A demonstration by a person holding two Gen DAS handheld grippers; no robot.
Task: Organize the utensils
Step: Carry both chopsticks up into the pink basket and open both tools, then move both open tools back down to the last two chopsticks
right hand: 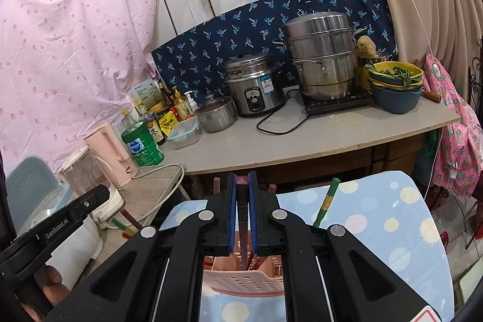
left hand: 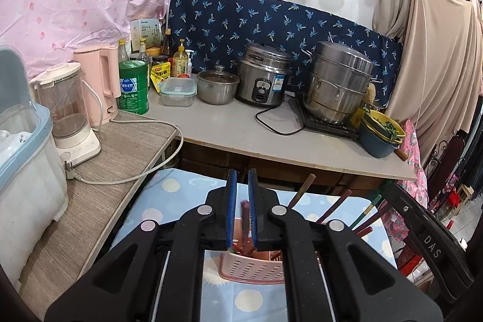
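Note:
A pink perforated utensil holder stands on a blue dotted cloth; it also shows in the right wrist view. My left gripper hangs over it with jaws slightly apart, and a dark red chopstick stands between the pads without a clear grip. My right gripper is shut on a dark red chopstick whose lower end reaches into the holder. Several other chopsticks stand in the holder, one green.
Behind the cloth is a grey counter with a rice cooker, steamer pot, small lidded pot and stacked bowls. At left are a pink kettle, a blender, bottles and a white bin.

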